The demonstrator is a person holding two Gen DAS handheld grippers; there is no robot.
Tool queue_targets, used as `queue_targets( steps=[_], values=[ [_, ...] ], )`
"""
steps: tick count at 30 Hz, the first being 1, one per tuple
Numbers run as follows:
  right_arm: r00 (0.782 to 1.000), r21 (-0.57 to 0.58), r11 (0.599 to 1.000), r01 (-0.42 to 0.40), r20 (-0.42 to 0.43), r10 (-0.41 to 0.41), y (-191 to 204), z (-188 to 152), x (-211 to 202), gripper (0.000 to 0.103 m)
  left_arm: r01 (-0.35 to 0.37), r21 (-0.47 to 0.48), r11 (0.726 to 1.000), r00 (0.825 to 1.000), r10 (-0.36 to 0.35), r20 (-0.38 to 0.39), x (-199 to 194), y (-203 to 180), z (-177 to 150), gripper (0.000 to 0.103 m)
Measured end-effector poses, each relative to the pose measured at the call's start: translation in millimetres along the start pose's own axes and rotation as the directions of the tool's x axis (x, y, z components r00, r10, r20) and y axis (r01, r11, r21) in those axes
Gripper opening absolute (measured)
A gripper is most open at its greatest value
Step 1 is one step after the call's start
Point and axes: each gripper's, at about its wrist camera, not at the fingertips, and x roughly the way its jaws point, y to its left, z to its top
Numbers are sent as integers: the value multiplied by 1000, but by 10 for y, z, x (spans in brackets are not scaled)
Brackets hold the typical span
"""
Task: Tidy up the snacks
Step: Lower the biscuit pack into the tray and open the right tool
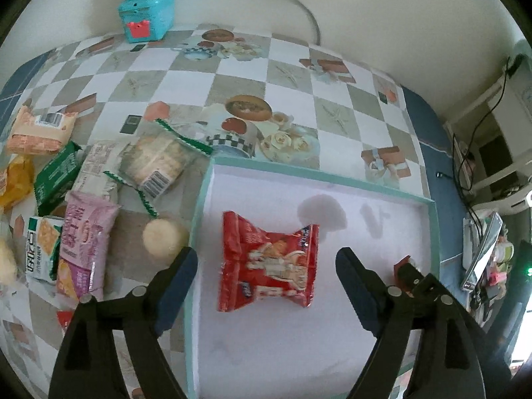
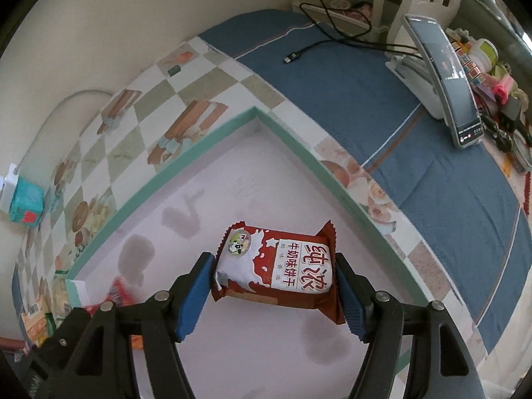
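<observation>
Right now the right gripper has its blue fingers clamped on either side of a brown-and-white biscuit packet, which hangs just above the pale floor of a shallow tray with a mint-green rim; whether the packet's underside already touches the floor I cannot tell. Over on the other side, the left gripper hovers with its fingers spread wide and holding nothing, straddling a red snack packet that lies flat inside the same tray. So 1 packet is in, a 2nd looks about to be set down, and the step in hand seems to be the placing. Beside the tray's left edge, on the checked cloth of the bench, a heap waits: a pink packet, a green-edged clear packet, a green packet, an orange packet and a round pale bun near the rim. I'd judge the next move calls for lowering the brown packet beside the red one, not on it, releasing, then sending the empty left gripper to the heap.
</observation>
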Motion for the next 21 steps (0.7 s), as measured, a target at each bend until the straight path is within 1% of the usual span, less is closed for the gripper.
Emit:
queue_targets(
  steps=[2,4,6,11,17,20,21],
  values=[
    [1000,-11,1000,-1,8,1,41,-34,-43,77,-9,-16,1000,1000,9,2,-49,70,0,86],
    [1000,-26,1000,-6,20,6,83,-69,-105,87,-15,-38,999,1000,15,3,-106,172,11,86],
    [1000,-36,999,-10,25,11,140,-98,-128,90,-19,-60,998,1000,19,2,-155,271,20,86],
    [999,-65,998,-5,31,7,246,-207,-238,90,-44,-132,990,999,45,11,-338,597,21,87],
    [999,-130,992,3,53,4,441,-402,-401,91,-91,-218,972,995,95,7,-514,1061,-65,87],
    [998,-169,986,-3,57,13,569,-535,-479,91,-124,-252,960,992,129,5,-608,1287,-117,87],
    [998,-180,984,-5,57,15,607,-571,-494,91,-145,-261,954,989,151,3,-651,1371,-133,87]
  ],
)
